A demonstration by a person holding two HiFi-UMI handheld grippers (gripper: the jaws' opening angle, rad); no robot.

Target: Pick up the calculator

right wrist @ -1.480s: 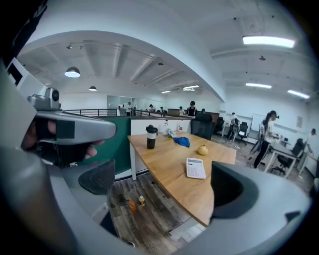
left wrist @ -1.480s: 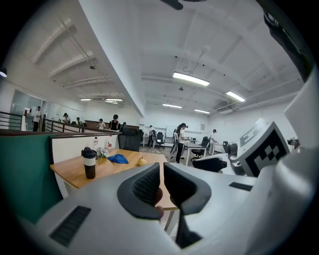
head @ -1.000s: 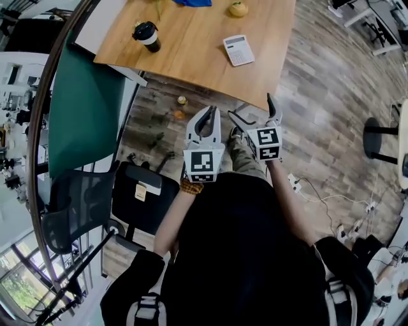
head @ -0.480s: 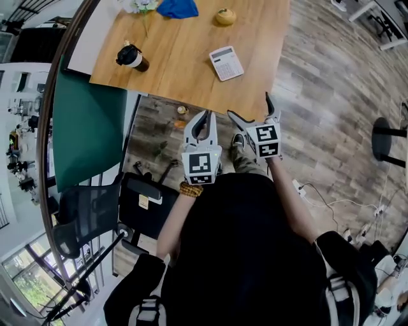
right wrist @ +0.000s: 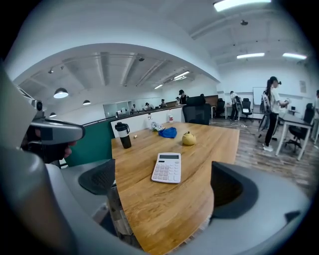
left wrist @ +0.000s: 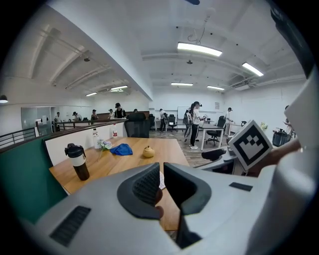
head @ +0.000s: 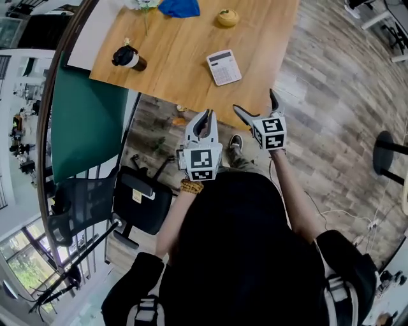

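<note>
A white calculator [head: 224,67] [right wrist: 167,168] lies flat on the wooden table [head: 178,51], near its front right corner. My right gripper [head: 256,104] [right wrist: 164,187] hangs open just short of the table's near edge, jaws wide apart and empty, the calculator framed between them further off. My left gripper [head: 203,120] [left wrist: 161,185] is shut with nothing in it, held over the floor left of the right one, short of the table edge. In the left gripper view its jaws hide most of the calculator.
On the table stand a black travel mug [head: 127,58] [right wrist: 124,135], a blue cloth [head: 178,7] [right wrist: 168,132] and a yellow pear-like object [head: 227,17] [right wrist: 188,139]. A black office chair [head: 137,200] stands at my left beside a green partition [head: 86,127]. People stand at desks in the background.
Both grippers have moved forward towards the table edge. The right gripper has shifted slightly right and now reaches the table's near edge. Jaws are unchanged.
</note>
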